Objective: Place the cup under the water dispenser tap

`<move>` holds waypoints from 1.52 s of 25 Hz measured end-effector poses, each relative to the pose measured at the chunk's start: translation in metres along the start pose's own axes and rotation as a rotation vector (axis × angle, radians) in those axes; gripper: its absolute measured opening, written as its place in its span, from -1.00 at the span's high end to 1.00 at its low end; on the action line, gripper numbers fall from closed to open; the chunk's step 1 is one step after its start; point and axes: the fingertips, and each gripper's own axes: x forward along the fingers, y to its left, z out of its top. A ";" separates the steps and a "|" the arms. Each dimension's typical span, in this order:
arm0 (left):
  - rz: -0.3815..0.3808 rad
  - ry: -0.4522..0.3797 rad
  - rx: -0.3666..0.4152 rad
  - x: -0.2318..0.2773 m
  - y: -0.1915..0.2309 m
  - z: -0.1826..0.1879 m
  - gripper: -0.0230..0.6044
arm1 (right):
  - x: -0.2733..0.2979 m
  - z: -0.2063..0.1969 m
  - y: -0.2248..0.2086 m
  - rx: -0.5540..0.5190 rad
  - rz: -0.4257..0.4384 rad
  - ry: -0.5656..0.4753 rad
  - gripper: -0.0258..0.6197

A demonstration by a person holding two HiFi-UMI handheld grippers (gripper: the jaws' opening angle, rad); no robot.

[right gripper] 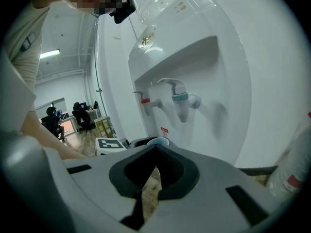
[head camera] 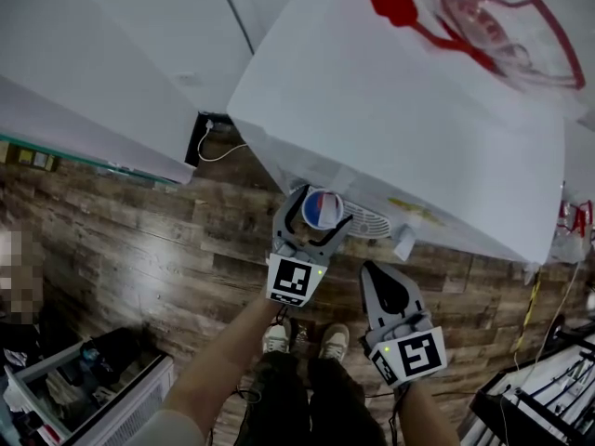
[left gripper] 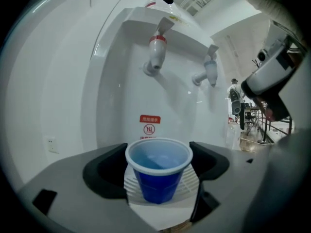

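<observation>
A blue cup with a white rim stands upright on the round drip tray of the white water dispenser. In the left gripper view the cup is empty and sits below the red tap; the blue tap is to its right. My left gripper is open, one jaw on either side of the cup, close to its rim. My right gripper hangs shut and empty, nearer me and to the right. The cup's rim peeks over its jaws.
A white cabinet stands left of the dispenser, with a wall socket and cable between them. The floor is dark wood. An open bin sits at lower left, black stands at lower right. My shoes are below the grippers.
</observation>
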 end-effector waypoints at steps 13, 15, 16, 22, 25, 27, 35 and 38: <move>-0.001 0.195 -0.023 -0.037 0.002 0.008 -0.35 | -0.018 0.049 0.008 -0.103 -0.026 0.006 0.90; 0.002 0.222 -0.042 -0.049 0.004 0.019 -0.21 | -0.024 0.061 0.010 -0.093 -0.034 0.005 0.90; 0.001 0.233 -0.048 -0.054 0.005 0.025 -0.19 | -0.028 0.067 0.010 -0.081 -0.043 0.007 0.90; 0.006 0.250 -0.047 -0.092 0.008 0.081 0.04 | -0.058 0.111 0.024 -0.051 -0.089 0.006 0.90; -0.022 0.253 -0.059 -0.110 0.002 0.111 0.29 | -0.078 0.139 0.034 -0.041 -0.099 -0.021 0.90; -0.049 0.258 -0.081 -0.123 -0.003 0.134 0.40 | -0.092 0.161 0.042 -0.043 -0.094 -0.055 0.90; -0.075 0.197 -0.081 -0.178 -0.007 0.249 0.63 | -0.150 0.237 0.074 -0.100 -0.129 -0.101 0.90; -0.063 0.172 -0.061 -0.201 -0.007 0.291 0.71 | -0.175 0.263 0.086 -0.106 -0.133 -0.124 0.90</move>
